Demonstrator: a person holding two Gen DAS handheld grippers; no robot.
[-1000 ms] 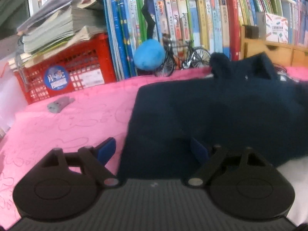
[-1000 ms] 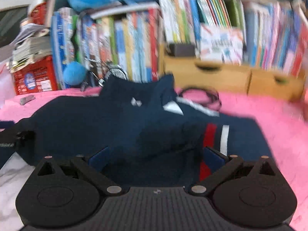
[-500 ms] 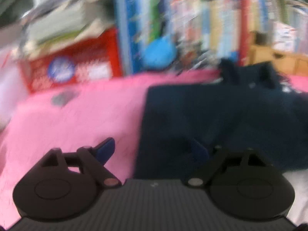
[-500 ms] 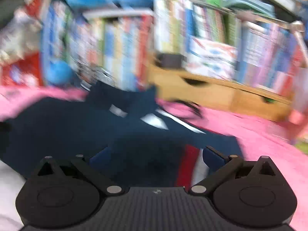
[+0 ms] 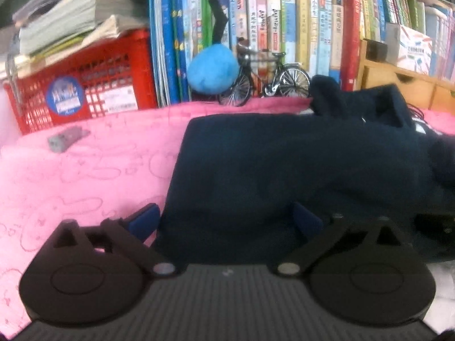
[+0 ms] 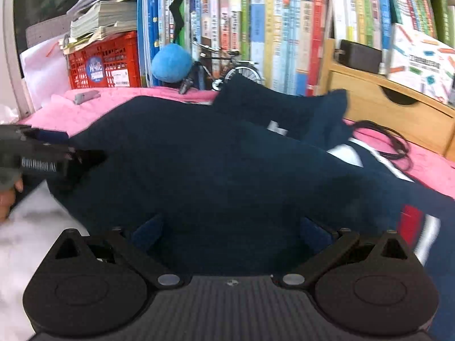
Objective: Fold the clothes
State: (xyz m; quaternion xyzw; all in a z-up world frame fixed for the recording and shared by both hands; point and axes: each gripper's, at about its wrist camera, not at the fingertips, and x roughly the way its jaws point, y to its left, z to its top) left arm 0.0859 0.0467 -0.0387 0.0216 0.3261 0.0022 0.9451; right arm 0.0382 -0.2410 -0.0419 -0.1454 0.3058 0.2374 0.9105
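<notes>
A dark navy garment (image 5: 298, 170) lies spread on a pink blanket (image 5: 85, 176); it also shows in the right wrist view (image 6: 227, 170), with white and red stripes (image 6: 412, 221) at its right end. My left gripper (image 5: 224, 221) is open at the garment's near left edge, its fingers straddling the hem. It appears in the right wrist view (image 6: 57, 159) at the garment's left end. My right gripper (image 6: 231, 234) is open low over the garment's near side, nothing between its fingers.
Books fill the shelf behind (image 5: 284, 28). A red crate (image 5: 79, 91) with stacked papers stands back left, next to a blue plush ball (image 5: 212, 69) and a model bicycle (image 5: 267, 76). Wooden drawers (image 6: 392, 110) and a black cable (image 6: 392, 147) are back right. A small grey object (image 5: 66, 139) lies on the blanket.
Both views swung and steadied. The right gripper's view turned left, so the garment's left end and the left gripper now show. The left gripper stays at the hem.
</notes>
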